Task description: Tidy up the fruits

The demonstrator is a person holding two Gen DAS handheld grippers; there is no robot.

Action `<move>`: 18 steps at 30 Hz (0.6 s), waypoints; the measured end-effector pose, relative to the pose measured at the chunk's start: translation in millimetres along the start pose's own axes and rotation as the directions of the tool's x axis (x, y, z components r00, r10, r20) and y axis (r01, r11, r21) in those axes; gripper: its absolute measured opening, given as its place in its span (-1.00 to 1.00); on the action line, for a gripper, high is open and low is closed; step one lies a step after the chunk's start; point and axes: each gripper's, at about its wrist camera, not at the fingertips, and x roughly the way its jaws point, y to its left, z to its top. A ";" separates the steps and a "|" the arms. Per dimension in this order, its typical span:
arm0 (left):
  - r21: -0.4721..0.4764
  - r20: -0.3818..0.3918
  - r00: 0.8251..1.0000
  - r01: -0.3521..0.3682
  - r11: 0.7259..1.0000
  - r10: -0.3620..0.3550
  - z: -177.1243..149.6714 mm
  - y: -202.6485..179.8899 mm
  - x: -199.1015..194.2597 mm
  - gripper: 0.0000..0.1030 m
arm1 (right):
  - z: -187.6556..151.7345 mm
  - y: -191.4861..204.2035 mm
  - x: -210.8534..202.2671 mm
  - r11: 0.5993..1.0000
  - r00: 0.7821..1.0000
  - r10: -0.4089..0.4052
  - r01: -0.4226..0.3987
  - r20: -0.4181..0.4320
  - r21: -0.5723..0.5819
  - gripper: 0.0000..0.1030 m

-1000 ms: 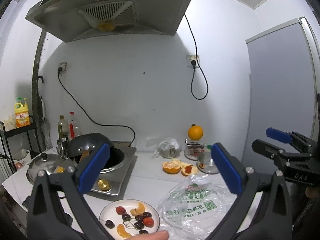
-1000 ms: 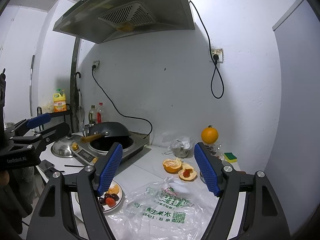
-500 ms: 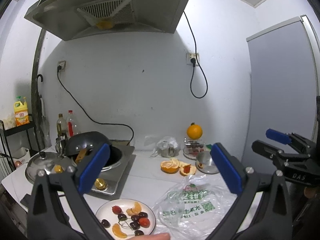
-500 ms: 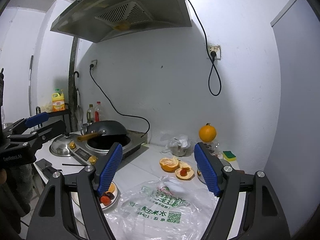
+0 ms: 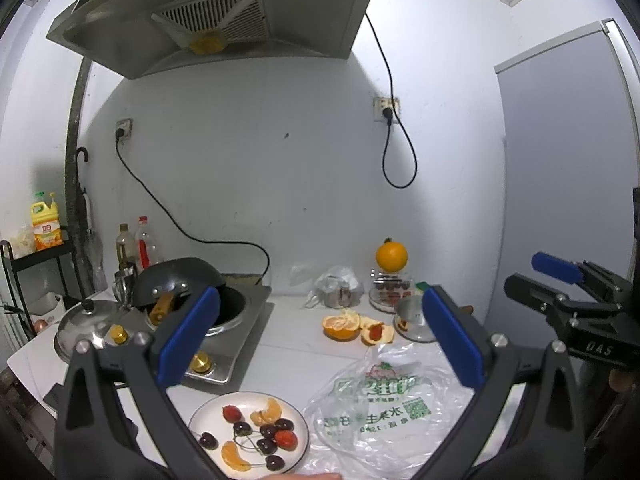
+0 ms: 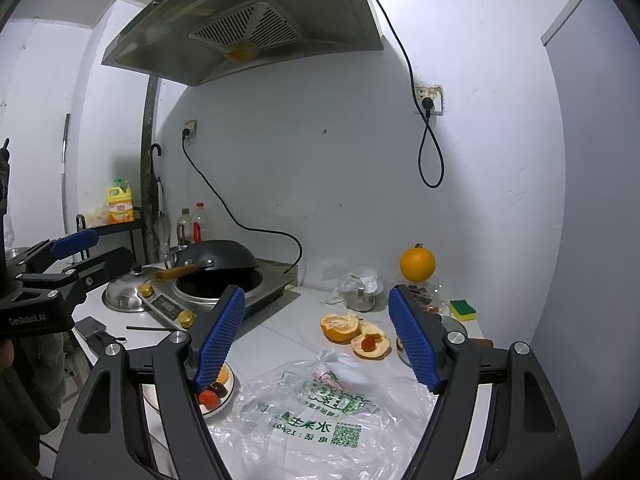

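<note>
Plate (image 6: 224, 402) half behind tongs' finger

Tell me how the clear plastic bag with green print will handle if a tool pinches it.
The plastic bag is thin and crumpled, so it would likely fold and sag rather than hold shape. It looks nearly empty, so probably very light. Its glossy film may slip between the pads unless pinched at a bunched fold.

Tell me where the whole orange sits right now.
The whole orange sits atop a clear container at the counter's back right, by the wall, behind the peeled orange halves.

I note dim, cool, even light, soft shadows on the wall (image 5: 280, 152), heavy fisheye bending, dark corners.
</note>
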 end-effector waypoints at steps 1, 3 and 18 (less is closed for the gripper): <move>-0.001 0.002 1.000 -0.002 1.000 0.002 0.2 -0.6 -1.0 0.99 | 0.0 -1.2 -0.2 1.000 1.000 0.001 -0.001 0.001 0.000 0.50; -0.001 0.007 1.000 -0.006 1.000 0.006 1.5 -2.5 -3.0 0.99 | 1.1 -2.4 -2.0 1.000 1.000 0.005 -0.005 0.008 0.000 0.50; 0.009 0.006 1.000 -0.010 1.000 0.010 2.5 -15.5 -3.0 1.00 | -2.7 -13.1 -6.0 1.000 1.000 0.009 -0.009 0.011 0.012 0.50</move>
